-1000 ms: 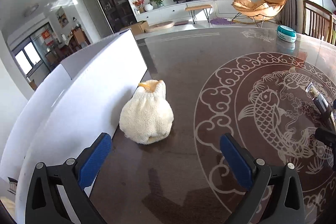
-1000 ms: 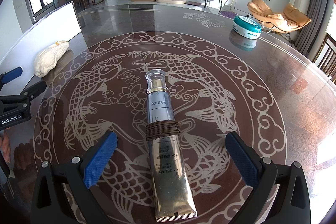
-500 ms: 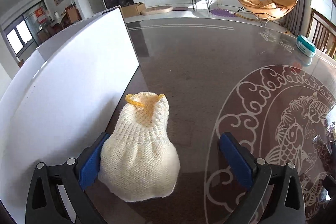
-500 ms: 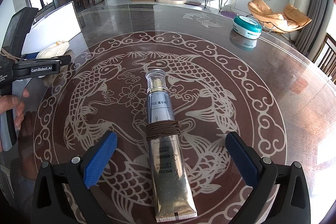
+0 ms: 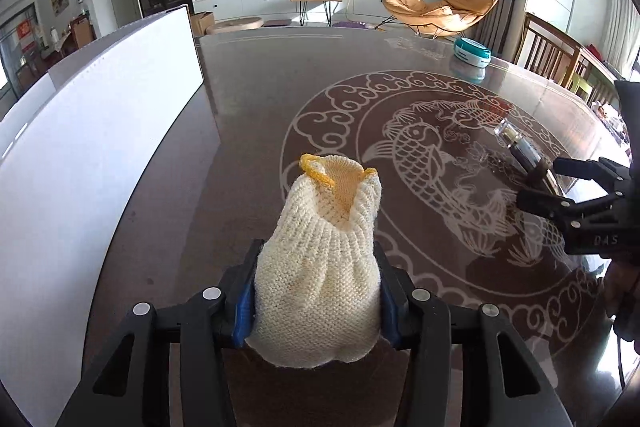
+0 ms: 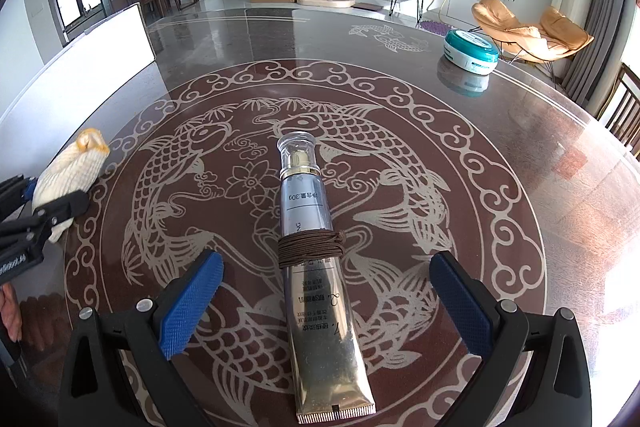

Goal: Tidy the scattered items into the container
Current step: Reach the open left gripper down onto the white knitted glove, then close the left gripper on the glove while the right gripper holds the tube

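1. Along the left edge of the table [image 6: 520,147] stands the white container [image 5: 100,167], a tall-walled box whose inside is hidden in both views, so I cannot tell whether anything has been put in it.
2. The left gripper [image 5: 316,291] has its jaws closing on the cream knitted glove [image 5: 320,267]; the blue pads already press its bundled body from both sides, with the yellow cuff pointing away from the camera. The glove looks raised a little off the table, just beside the container wall (the right wrist view shows it at the left edge, still outside the box).
3. The right gripper [image 6: 324,303] holds nothing: its jaws stand wide apart, one on each side of the lower half of the silver cosmetic tube [image 6: 320,267], which lies flat at the middle of the table on the fish design, with a dark cord [image 6: 310,247] wound round its middle.
4. A teal round tin [image 6: 471,51] sits near the far right edge, well apart from both grippers.
5. Judged from this, the tidying is at an early stage: one item is gripped but not yet in the container, and the tube and probably the tin remain to be collected.
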The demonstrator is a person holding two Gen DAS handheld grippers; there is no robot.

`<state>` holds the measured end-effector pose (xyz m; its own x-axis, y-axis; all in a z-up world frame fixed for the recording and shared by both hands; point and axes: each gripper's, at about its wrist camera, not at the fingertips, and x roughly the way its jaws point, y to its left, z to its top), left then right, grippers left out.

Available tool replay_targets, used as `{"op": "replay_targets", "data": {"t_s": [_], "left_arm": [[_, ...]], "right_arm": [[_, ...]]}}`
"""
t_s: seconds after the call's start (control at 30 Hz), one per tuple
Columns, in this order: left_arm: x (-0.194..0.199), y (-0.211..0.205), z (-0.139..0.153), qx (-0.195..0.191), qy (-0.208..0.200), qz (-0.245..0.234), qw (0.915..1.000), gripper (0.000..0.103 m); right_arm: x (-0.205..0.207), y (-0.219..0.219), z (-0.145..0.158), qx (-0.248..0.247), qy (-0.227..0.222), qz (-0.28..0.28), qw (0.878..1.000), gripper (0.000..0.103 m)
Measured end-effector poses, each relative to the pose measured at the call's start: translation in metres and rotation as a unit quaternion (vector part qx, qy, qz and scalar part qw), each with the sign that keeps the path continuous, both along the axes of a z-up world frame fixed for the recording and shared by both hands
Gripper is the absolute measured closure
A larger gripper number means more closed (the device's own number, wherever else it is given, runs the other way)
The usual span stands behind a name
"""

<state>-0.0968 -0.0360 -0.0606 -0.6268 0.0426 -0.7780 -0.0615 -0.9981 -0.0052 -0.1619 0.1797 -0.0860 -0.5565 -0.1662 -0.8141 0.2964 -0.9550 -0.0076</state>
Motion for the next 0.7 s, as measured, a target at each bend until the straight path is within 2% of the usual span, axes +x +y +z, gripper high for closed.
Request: {"op": "replay_targets", "data": {"t_s": [0.07, 0.17, 0.23, 0.27, 0.37, 0.7], "left_arm": [[0.010, 0.007, 0.000, -0.005, -0.001, 0.008, 1.0000, 0.052], [0.007, 0.011, -0.001, -0.028, -0.004, 0.024, 0.9993, 0.035], [0.002, 0.001, -0.004, 0.001, -0.015, 0.033, 0.9994, 0.017], [0.002, 0.000, -0.005, 0.007, -0.015, 0.032, 0.9994, 0.014], [-0.001, 0.008, -0.007, -0.016, -0.018, 0.024, 0.9994, 0.011], [-0.001, 0.006, -0.008, -0.010, -0.022, 0.027, 0.9994, 0.007]], "right_arm": [[0.000, 0.000, 0.000, 0.000, 0.000, 0.000, 1.000, 0.000], [0.000, 0.000, 0.000, 0.000, 0.000, 0.000, 1.000, 0.000], [0.000, 0.000, 0.000, 0.000, 0.000, 0.000, 1.000, 0.000], [0.000, 0.000, 0.000, 0.000, 0.000, 0.000, 1.000, 0.000], [0.000, 0.000, 0.000, 0.000, 0.000, 0.000, 1.000, 0.000], [0.000, 0.000, 0.000, 0.000, 0.000, 0.000, 1.000, 0.000]]}}
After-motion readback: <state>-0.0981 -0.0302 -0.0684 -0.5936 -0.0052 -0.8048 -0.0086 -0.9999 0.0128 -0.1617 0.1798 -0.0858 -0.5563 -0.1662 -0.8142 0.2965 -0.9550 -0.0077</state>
